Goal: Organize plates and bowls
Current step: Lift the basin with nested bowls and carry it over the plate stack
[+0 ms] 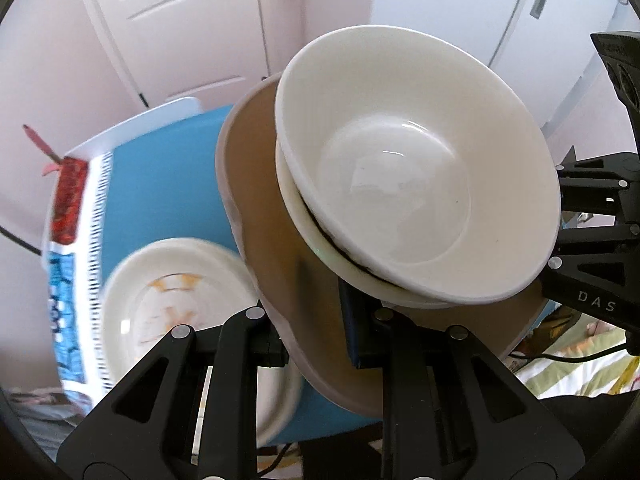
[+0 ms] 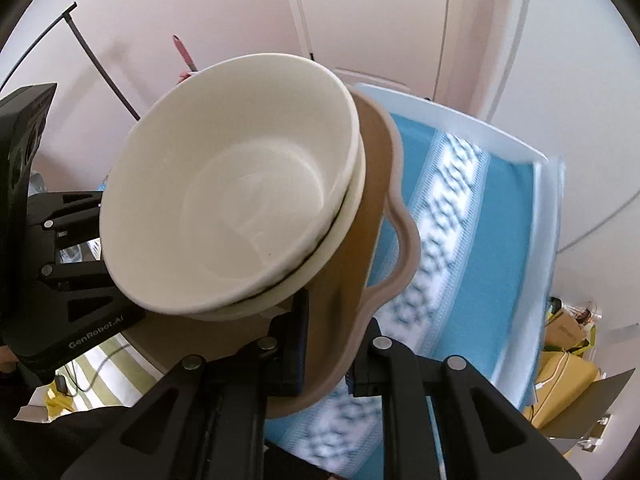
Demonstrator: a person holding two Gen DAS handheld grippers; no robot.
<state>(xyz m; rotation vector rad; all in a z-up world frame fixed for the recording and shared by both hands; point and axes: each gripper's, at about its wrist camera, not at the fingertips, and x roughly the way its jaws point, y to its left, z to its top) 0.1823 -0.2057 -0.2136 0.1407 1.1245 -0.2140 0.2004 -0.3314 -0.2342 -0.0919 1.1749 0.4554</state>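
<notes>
The bowls (image 1: 400, 184), two white ones nested one inside the other, sit tilted on a tan tray (image 1: 280, 264) with a wavy raised rim, and the tray is held in the air above the bench (image 1: 168, 184), which is covered by a blue cloth with a white patterned band. The left gripper (image 1: 320, 332) is clamped on the tray's near edge, one pad above the tray floor and one under the rim. The right gripper (image 2: 328, 356) is closed on the opposite edge in the same way, its fingers either side of the scalloped rim. Each gripper shows at the side of the other's view, beyond the bowls. Below the tray, on the blue cloth, lies a white plate (image 1: 176, 304) with a faint orange design, blurred. White cabinet doors (image 1: 172, 20) stand behind the bench.
</notes>
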